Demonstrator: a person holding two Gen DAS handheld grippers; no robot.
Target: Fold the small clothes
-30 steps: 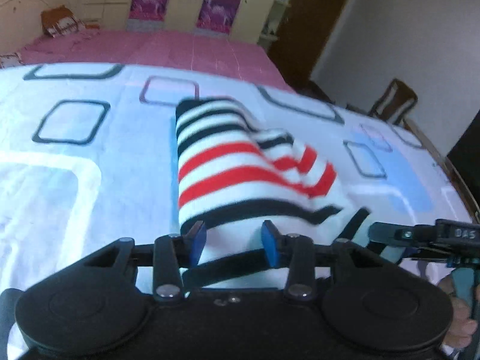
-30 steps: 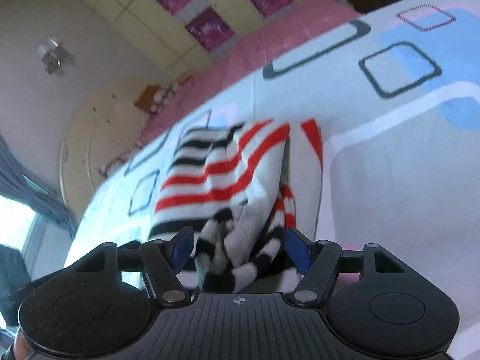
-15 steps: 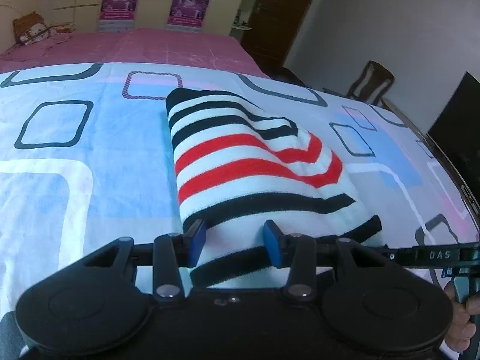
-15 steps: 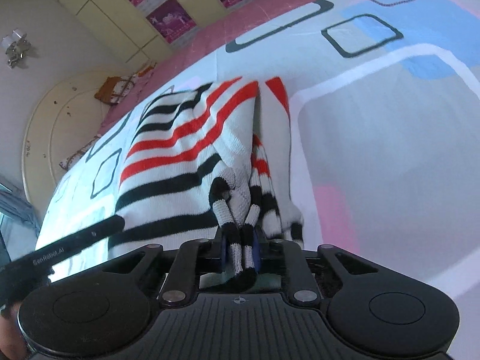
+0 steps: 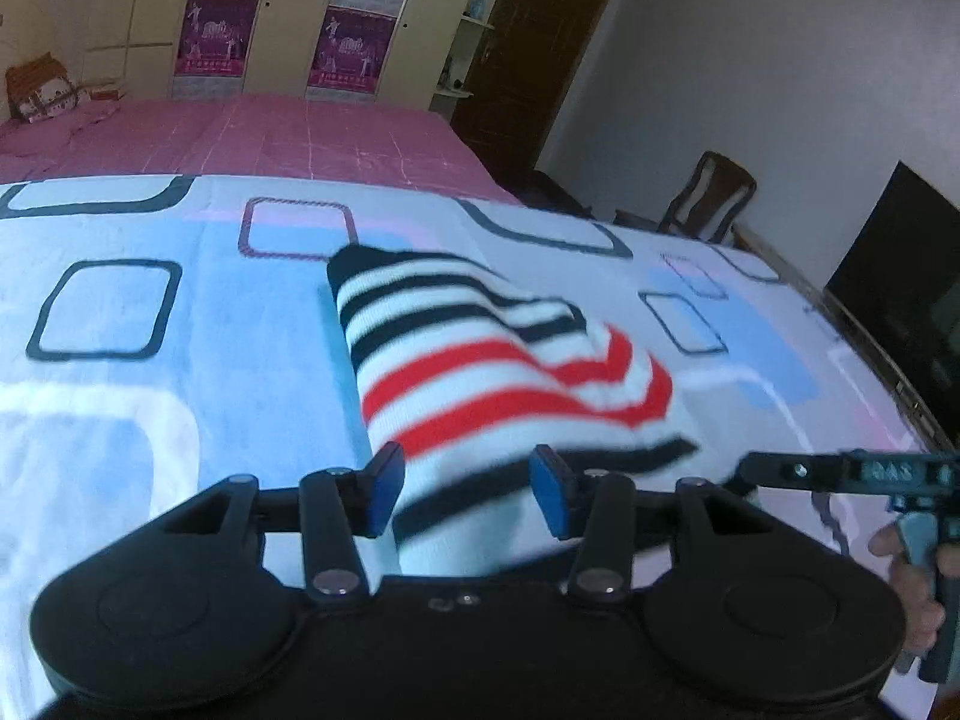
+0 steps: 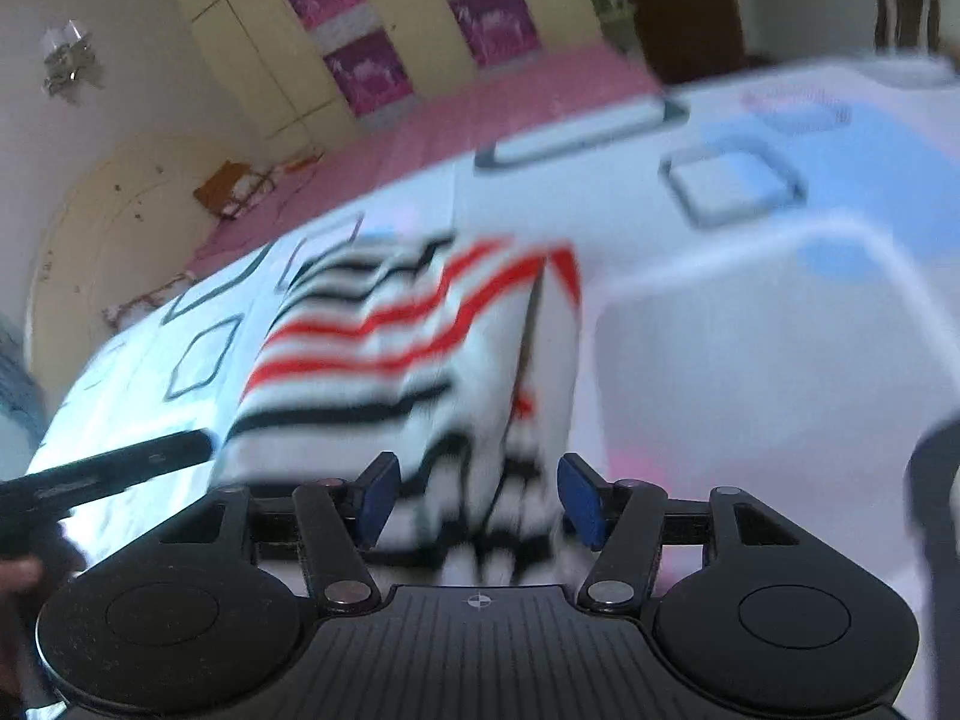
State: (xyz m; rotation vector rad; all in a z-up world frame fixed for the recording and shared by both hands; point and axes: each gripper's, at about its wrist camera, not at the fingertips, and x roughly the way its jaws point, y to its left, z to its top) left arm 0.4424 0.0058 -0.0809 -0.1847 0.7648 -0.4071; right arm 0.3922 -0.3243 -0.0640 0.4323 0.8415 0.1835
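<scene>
A small knitted garment [image 5: 480, 372] with white, black and red stripes lies folded on the patterned bed sheet [image 5: 180, 360]. In the left wrist view my left gripper [image 5: 465, 492] is open, its blue pads on either side of the garment's near edge. In the right wrist view my right gripper [image 6: 477, 501] is open over the garment's [image 6: 390, 360] bunched near end, where a striped sleeve lies. The right gripper's body shows at the right of the left wrist view [image 5: 840, 471]. The left gripper's finger shows at the left of the right wrist view [image 6: 120, 468].
A pink bedspread [image 5: 270, 132] covers the far half of the bed. A wardrobe with purple posters [image 5: 288, 18] stands behind. A wooden chair [image 5: 708, 198] and a dark screen [image 5: 900, 276] are at the right, past the bed's edge.
My right gripper was shut on the striped sleeve half a second ago and has opened, letting it go. The garment's top fold has settled. My left gripper stays open.
</scene>
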